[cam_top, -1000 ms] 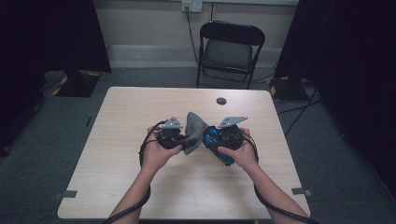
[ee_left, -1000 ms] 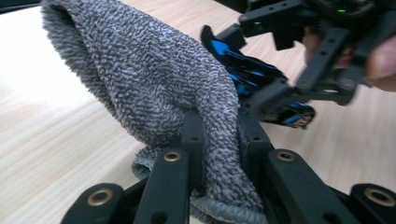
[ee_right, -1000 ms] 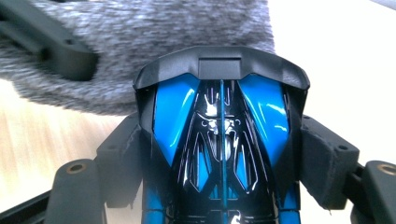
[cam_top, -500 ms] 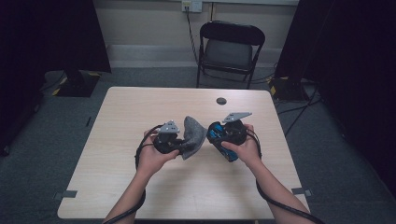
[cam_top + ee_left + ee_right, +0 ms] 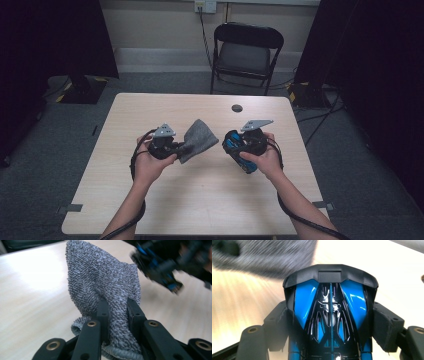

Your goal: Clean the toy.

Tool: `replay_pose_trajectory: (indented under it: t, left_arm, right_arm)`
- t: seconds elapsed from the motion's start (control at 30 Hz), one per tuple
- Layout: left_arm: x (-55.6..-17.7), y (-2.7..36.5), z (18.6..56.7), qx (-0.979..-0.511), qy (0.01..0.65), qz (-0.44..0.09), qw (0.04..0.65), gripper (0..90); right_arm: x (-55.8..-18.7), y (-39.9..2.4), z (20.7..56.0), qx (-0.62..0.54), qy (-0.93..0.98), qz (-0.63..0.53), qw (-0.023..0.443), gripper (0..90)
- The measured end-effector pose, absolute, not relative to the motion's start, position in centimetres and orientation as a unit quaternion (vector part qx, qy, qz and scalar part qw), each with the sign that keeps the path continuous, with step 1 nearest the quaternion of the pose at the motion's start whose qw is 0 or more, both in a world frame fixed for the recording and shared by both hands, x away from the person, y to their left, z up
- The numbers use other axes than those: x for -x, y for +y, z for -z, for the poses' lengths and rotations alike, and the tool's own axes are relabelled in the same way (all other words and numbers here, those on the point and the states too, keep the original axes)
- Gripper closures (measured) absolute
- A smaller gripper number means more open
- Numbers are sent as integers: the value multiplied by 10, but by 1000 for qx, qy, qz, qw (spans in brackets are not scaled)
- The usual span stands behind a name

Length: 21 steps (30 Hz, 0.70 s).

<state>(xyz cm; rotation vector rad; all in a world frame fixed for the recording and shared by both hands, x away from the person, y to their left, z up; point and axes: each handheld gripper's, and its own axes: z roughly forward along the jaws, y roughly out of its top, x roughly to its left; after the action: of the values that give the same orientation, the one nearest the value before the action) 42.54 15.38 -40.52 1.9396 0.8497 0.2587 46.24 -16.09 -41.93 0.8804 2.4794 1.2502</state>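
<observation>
While the left hand-held gripper (image 5: 176, 148) pinches a grey knitted cloth (image 5: 198, 139) above the bench (image 5: 210, 200), the right hand-held gripper (image 5: 239, 150) clamps a blue-and-black toy car (image 5: 329, 315), apparently for wiping.

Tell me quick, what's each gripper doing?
Left gripper: shut on the grey cloth.
Right gripper: shut on the blue and black toy car.

Open worktop on all sides, the two loads held apart at the middle

The worktop (image 5: 200, 200) lies bare along its near edge, left side and far left corner. A small dark disc (image 5: 237, 108) sits near the far edge. Between the grey cloth (image 5: 197, 139) in the left hand-held gripper (image 5: 176, 146) and the blue-black toy car (image 5: 239, 150) in the right hand-held gripper (image 5: 235, 145) a gap stands open. A folding chair (image 5: 245, 55) stands beyond the far edge.
</observation>
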Motion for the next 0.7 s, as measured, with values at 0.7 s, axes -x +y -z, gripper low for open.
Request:
replay_pose_trajectory:
  t: [0.7]
  left_arm:
    - [-447,109,401,-795,341,-102,492,760]
  right_arm:
    - [-443,-127,418,-256,858,-433,102,256]
